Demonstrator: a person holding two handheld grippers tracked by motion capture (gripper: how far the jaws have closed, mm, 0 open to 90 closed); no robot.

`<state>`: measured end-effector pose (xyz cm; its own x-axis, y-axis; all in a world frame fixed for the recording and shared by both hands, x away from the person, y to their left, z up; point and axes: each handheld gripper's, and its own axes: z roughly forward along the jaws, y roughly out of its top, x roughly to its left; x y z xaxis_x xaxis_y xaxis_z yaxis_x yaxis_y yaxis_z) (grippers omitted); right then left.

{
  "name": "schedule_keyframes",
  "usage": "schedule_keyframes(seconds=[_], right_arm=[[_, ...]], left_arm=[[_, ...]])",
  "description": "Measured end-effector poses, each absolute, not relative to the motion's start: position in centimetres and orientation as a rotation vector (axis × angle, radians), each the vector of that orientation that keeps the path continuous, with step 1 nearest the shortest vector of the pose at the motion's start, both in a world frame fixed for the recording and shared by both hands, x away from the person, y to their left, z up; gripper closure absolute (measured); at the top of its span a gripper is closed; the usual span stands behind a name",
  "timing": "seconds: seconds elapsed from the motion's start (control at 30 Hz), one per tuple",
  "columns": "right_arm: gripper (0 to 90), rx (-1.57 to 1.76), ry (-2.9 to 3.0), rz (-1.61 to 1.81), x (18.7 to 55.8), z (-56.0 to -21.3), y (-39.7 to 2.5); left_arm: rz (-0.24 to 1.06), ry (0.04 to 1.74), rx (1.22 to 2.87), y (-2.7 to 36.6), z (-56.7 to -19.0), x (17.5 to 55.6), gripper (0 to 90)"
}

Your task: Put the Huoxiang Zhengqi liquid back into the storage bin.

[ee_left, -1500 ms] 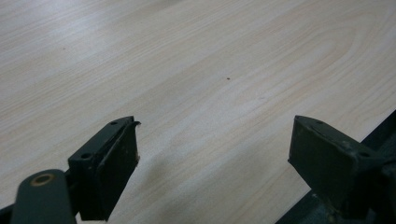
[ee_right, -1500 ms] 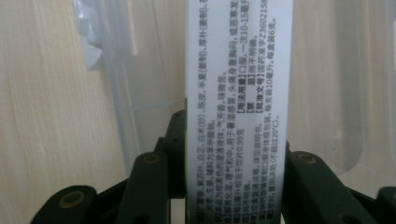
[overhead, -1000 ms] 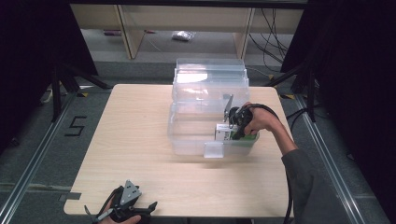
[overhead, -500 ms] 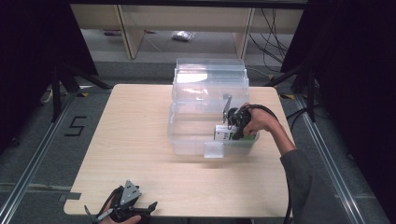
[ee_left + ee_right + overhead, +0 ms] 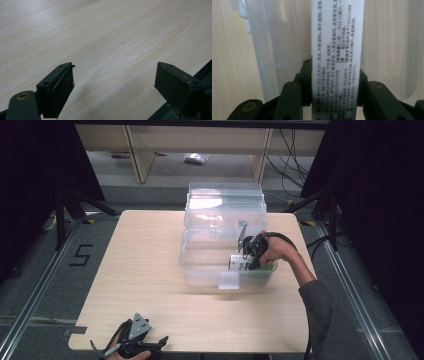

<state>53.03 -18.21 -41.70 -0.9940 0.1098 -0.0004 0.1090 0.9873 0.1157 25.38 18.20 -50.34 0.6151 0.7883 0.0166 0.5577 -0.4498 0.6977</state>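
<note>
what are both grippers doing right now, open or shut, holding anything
Left gripper: open, empty, over bare table.
Right gripper: shut on the white box, at the clear drawer.

Left gripper [image 5: 115, 82] jaws wide apart; bare wooden table [image 5: 105, 32] beneath

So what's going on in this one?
A person works at a light wooden table with a two-jaw tool in each hand. The right tool is shut on a white and green printed box, holding it inside the pulled-out lower drawer of a clear plastic drawer unit. The left tool rests open at the table's near edge, holding nothing.
</note>
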Motion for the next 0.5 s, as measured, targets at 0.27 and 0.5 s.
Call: schedule_keyframes(seconds=[0.27,0.5], right_arm=[[61.3,0.147,3.120,0.155,53.2,-41.5,-18.4],[58.1,0.228,3.114,0.245,52.6,-40.0,-18.7]], left_arm=[[0.446,1.053,2.169,18.2,-50.4,25.4,15.1],[0.454,1.059,2.175,18.1,-50.3,25.3,15.0]])
